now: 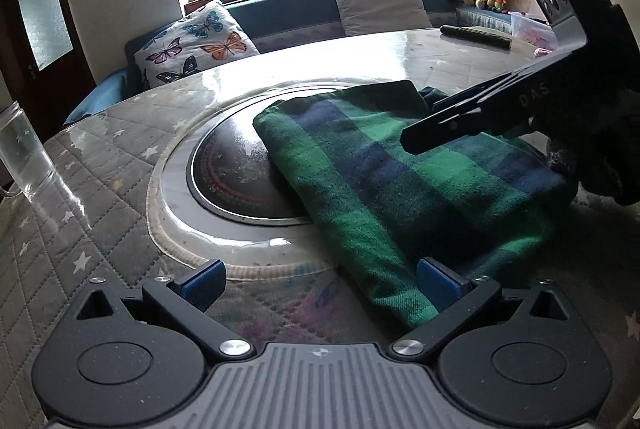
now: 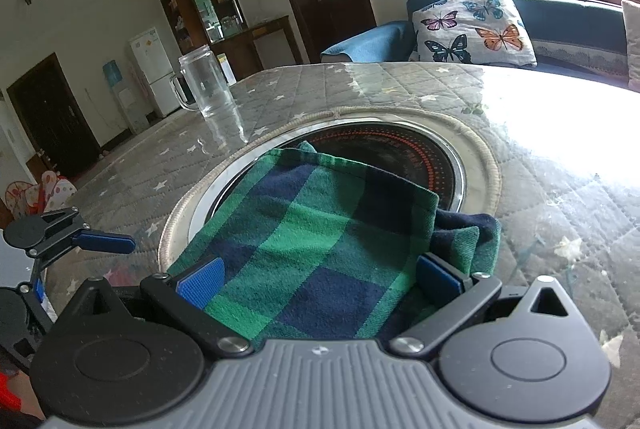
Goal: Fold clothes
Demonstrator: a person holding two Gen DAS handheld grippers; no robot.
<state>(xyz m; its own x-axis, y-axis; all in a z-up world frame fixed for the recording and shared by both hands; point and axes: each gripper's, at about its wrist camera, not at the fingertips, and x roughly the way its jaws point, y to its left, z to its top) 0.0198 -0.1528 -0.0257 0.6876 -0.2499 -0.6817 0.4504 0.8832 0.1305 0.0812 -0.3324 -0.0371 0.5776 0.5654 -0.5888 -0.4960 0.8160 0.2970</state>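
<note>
From the left wrist view, your left gripper [image 1: 320, 279] sits low over the table [image 1: 100, 157] with its jaws spread wide and nothing between them. The near corner of the green and navy plaid cloth [image 1: 400, 197] reaches only the inner side of the right blue pad [image 1: 436, 283], so I judge you have no hold on it here. The cloth lies as a thick folded bundle, partly over the dark round hotplate [image 1: 232, 173] set in the middle of the table, and partly on the quilted star-pattern cover under a glossy clear sheet. Your right gripper [image 1: 436, 129] comes in from the right side above the cloth, and a dark glove [image 1: 600, 149] holds it. The weave looks soft and a little fuzzy, like flannel. A glass mug [image 1: 24, 153] stands well apart at the left edge.

From the right wrist view, the right gripper [image 2: 320, 279] also has its jaws wide open, and the plaid cloth [image 2: 320, 241] fills the space between them without being pinched. I think this placement is for pressing or taking the near edge. At the far right a loose navy layer [image 2: 464, 233] sticks out under the top hem, so the stack is not even. The left gripper [image 2: 80, 241] waits just beside the cloth on the left. The glass mug [image 2: 206, 89] stands beyond the hotplate [image 2: 420, 157], clear and smooth.
</note>
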